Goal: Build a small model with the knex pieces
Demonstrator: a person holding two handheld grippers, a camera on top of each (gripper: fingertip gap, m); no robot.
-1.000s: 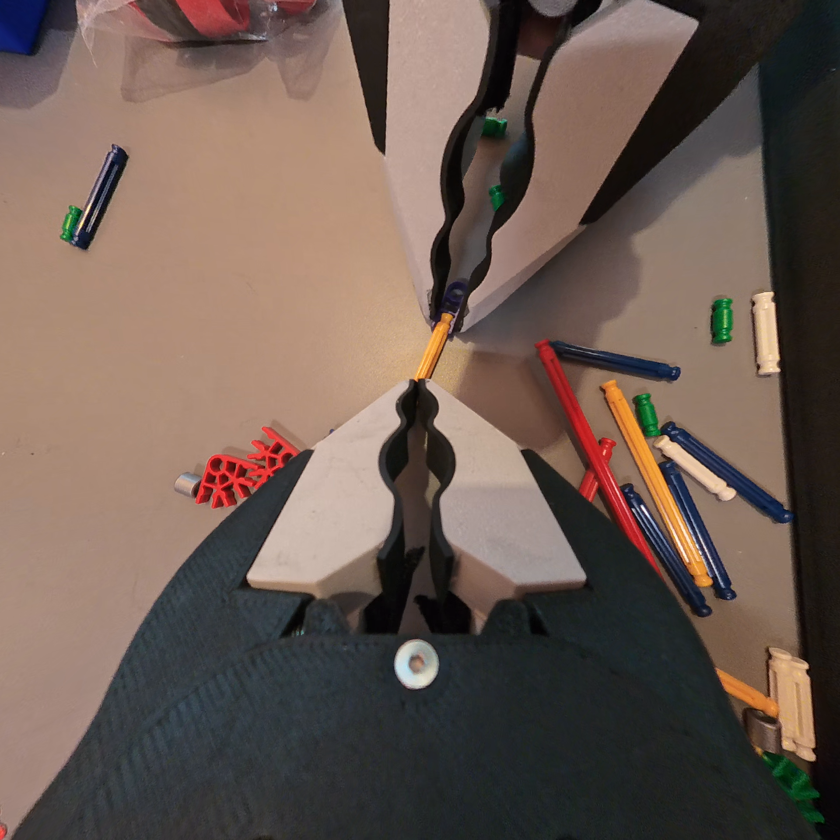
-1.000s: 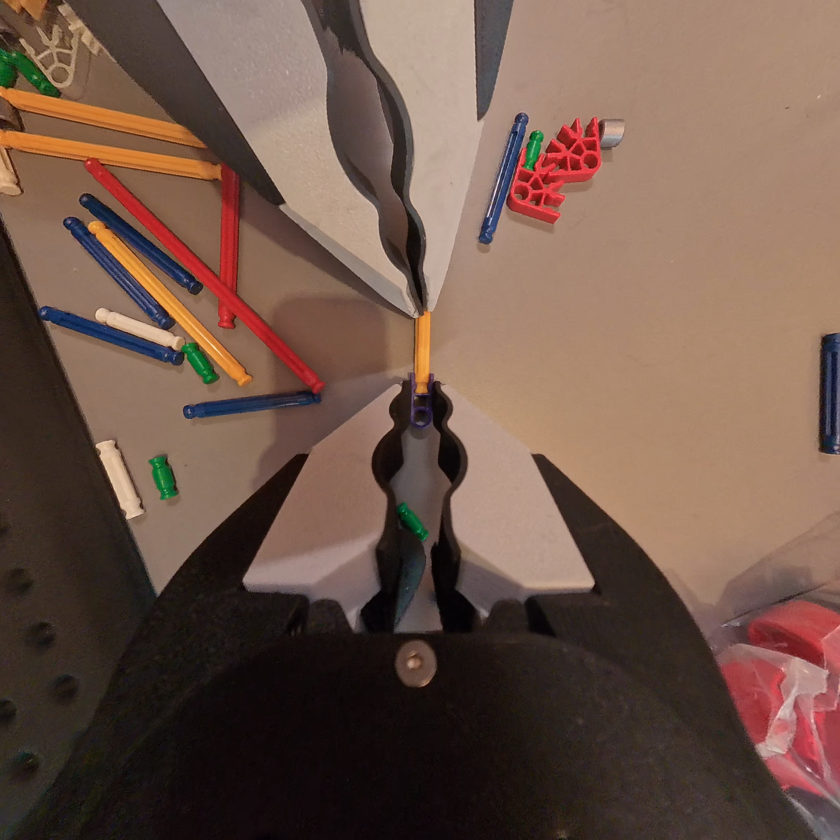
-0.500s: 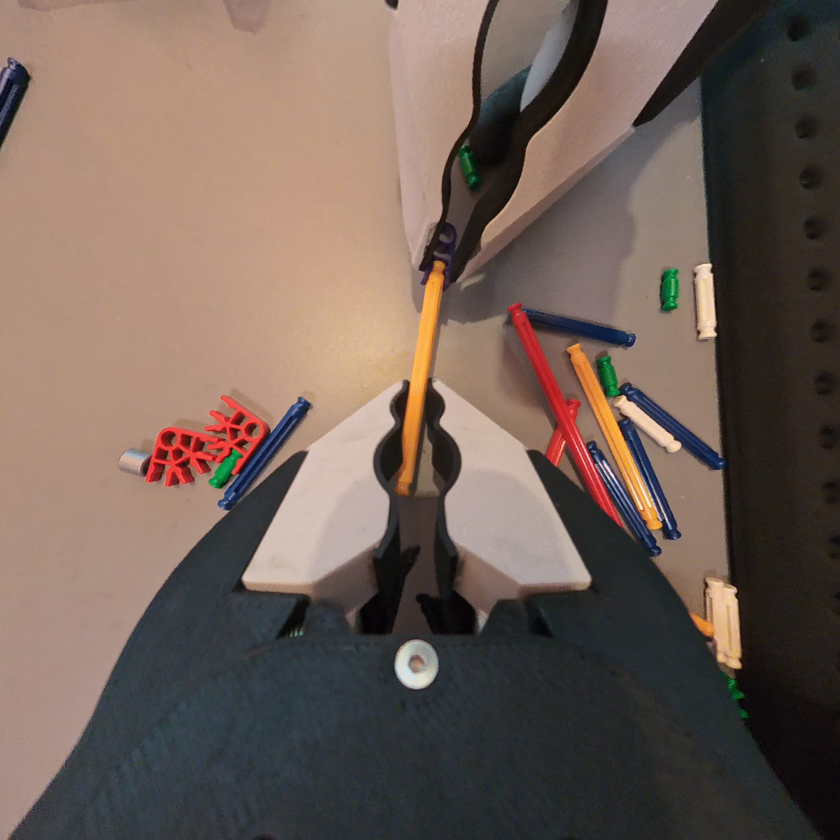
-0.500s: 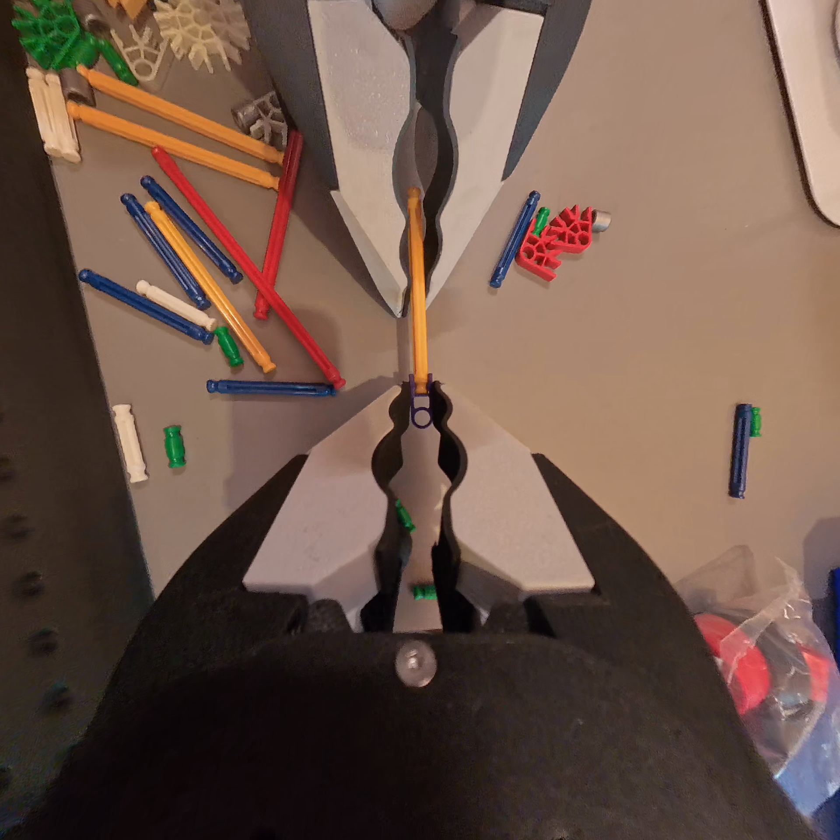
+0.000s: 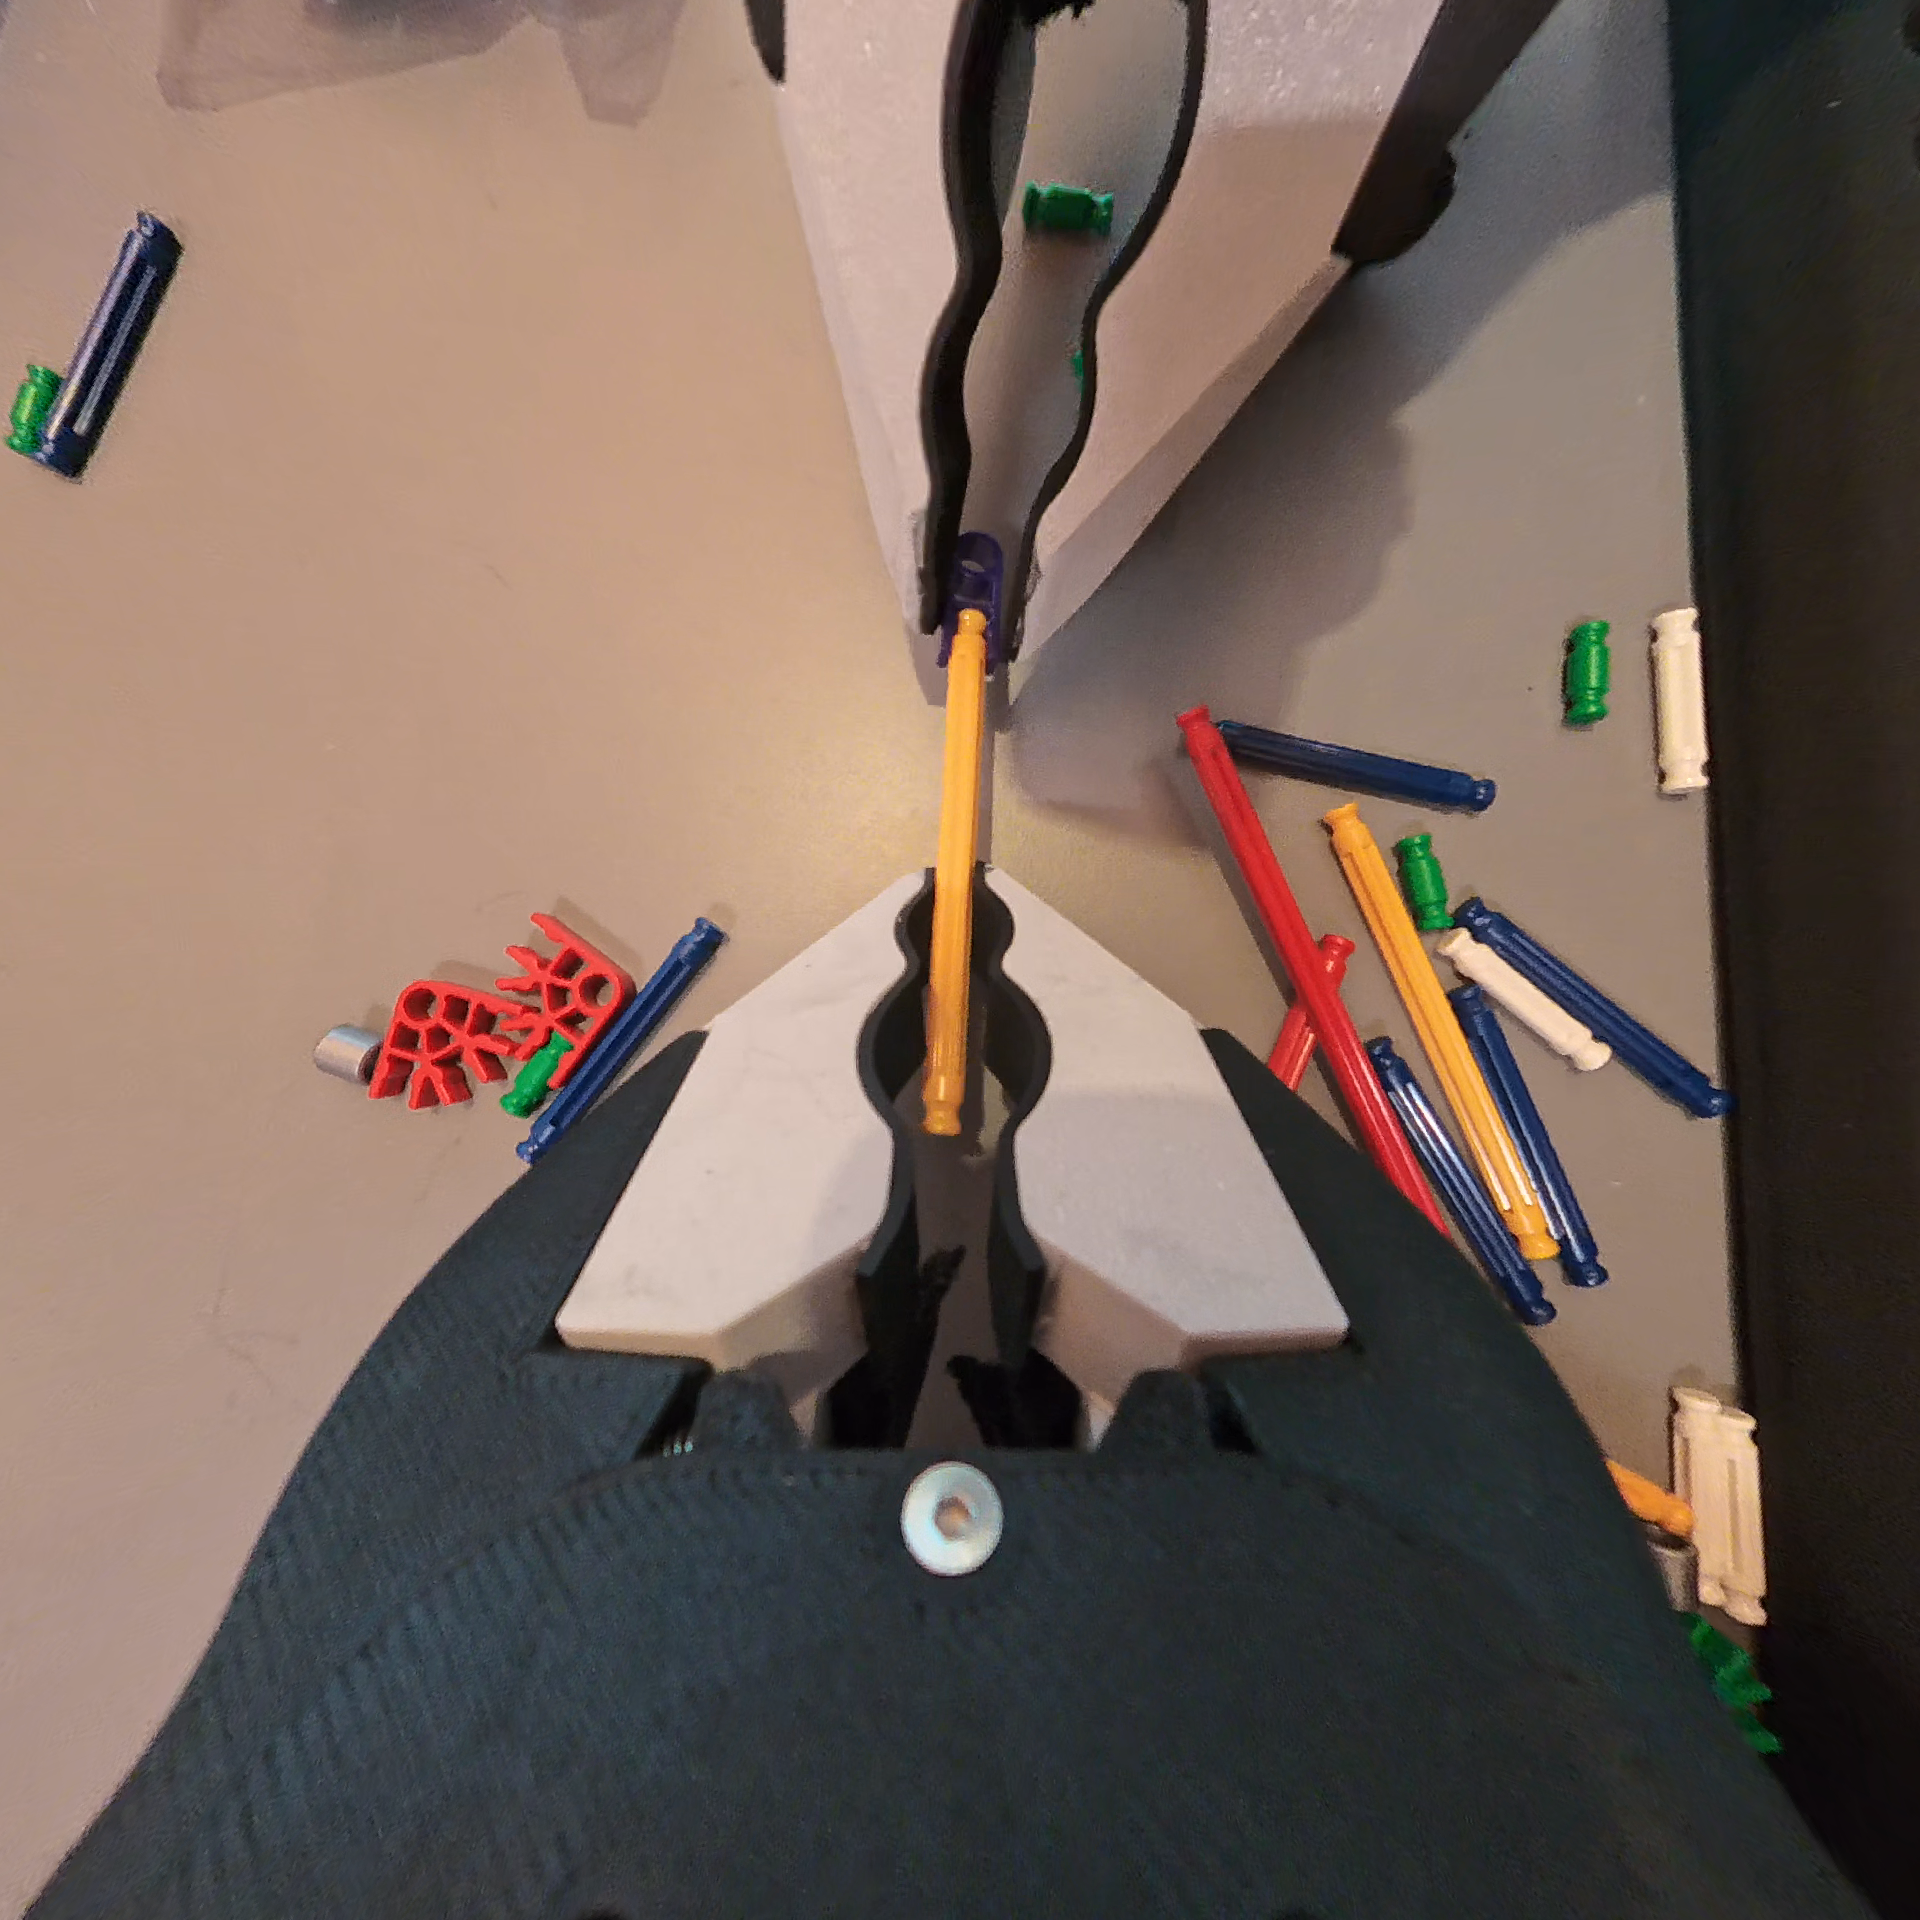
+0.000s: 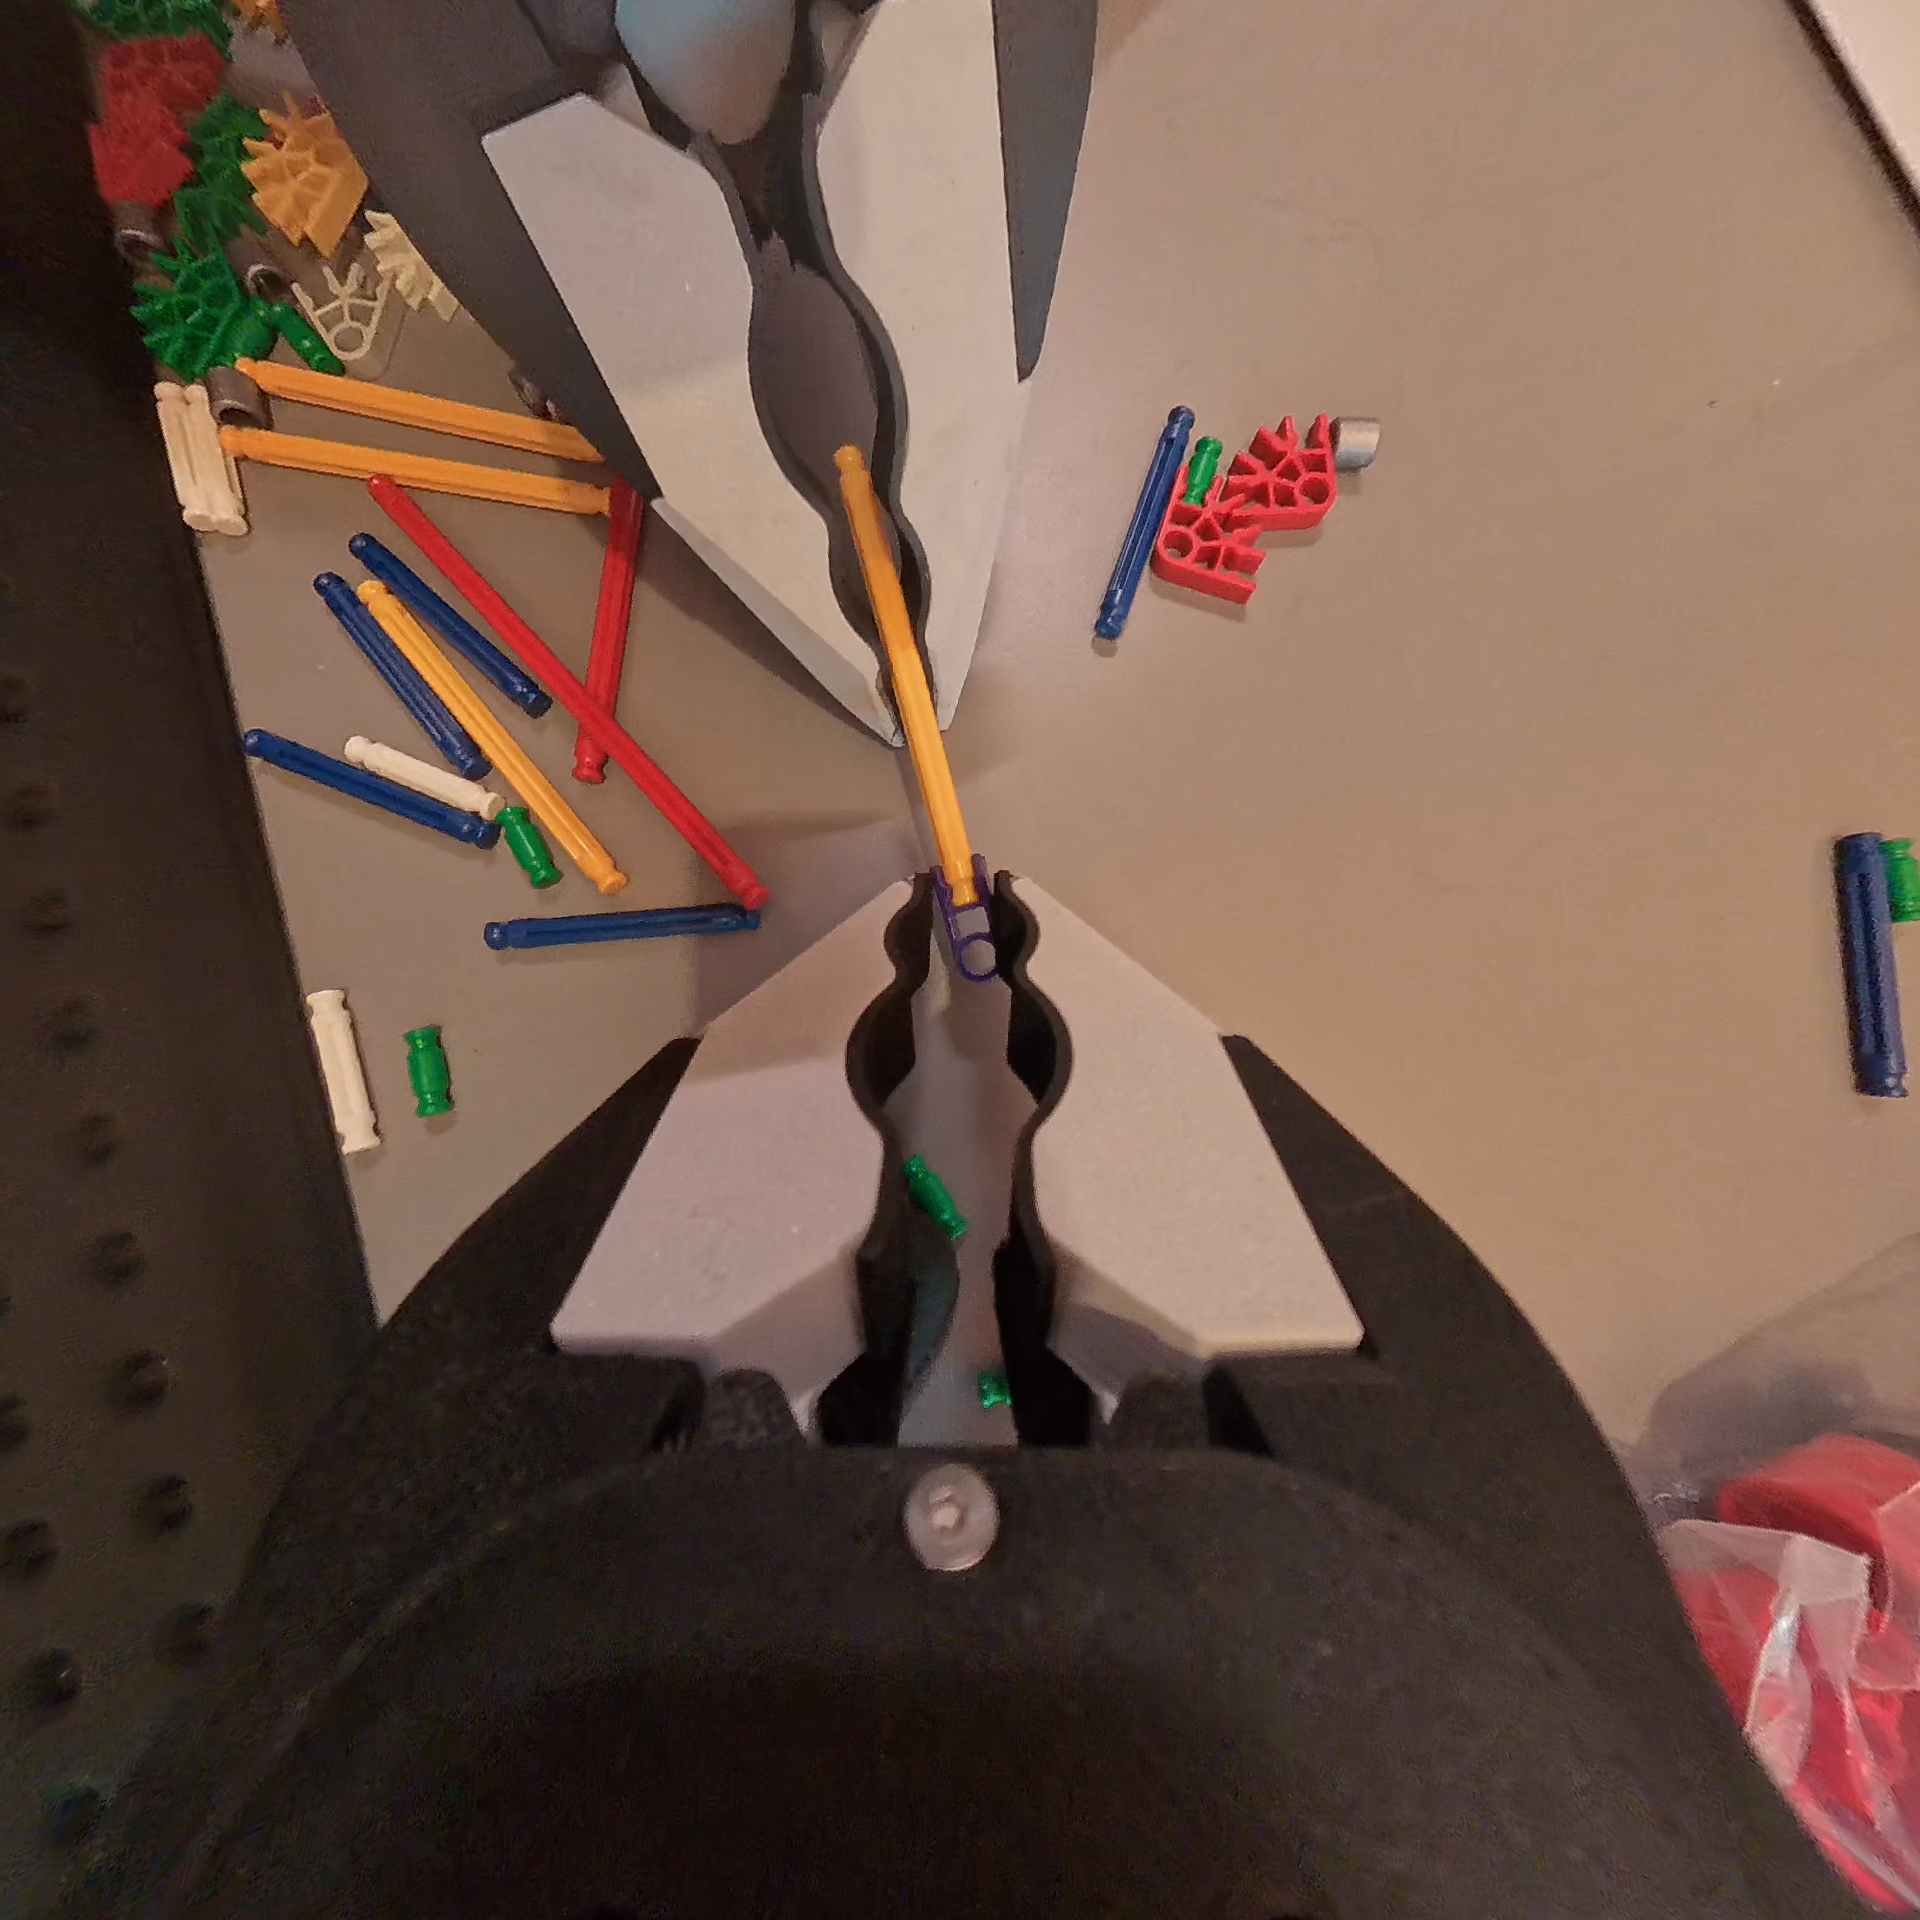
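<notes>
My left gripper [image 5: 956, 894] is shut on an orange rod [image 5: 961, 810]. The rod's near end lies in the hollow between the jaws and the rest sticks out forward. Its far end is plugged into a small purple connector [image 5: 977, 577], which the right gripper's tips pinch just above the grey table [image 5: 520, 623]. In the right wrist view my right gripper [image 6: 961, 894] is shut on that purple connector [image 6: 971, 935]. The orange rod [image 6: 938, 790] runs from it up into the left gripper's jaws. The two grippers face each other tip to tip.
Loose red, blue, orange and white rods [image 5: 1444, 1039] lie to the right, by a dark perforated board [image 5: 1818, 935]. Two red connectors [image 5: 499, 1023], a silver spacer [image 5: 348, 1051] and a blue rod lie to the left. A plastic bag of red parts [image 6: 1818, 1621] and a connector pile [image 6: 229, 229] are nearby. Left tips to right tips: about 4 cm.
The grippers have drawn apart. More orange rod shows between them, and its near end now lies inside my left jaws. The right gripper still holds the purple connector.
</notes>
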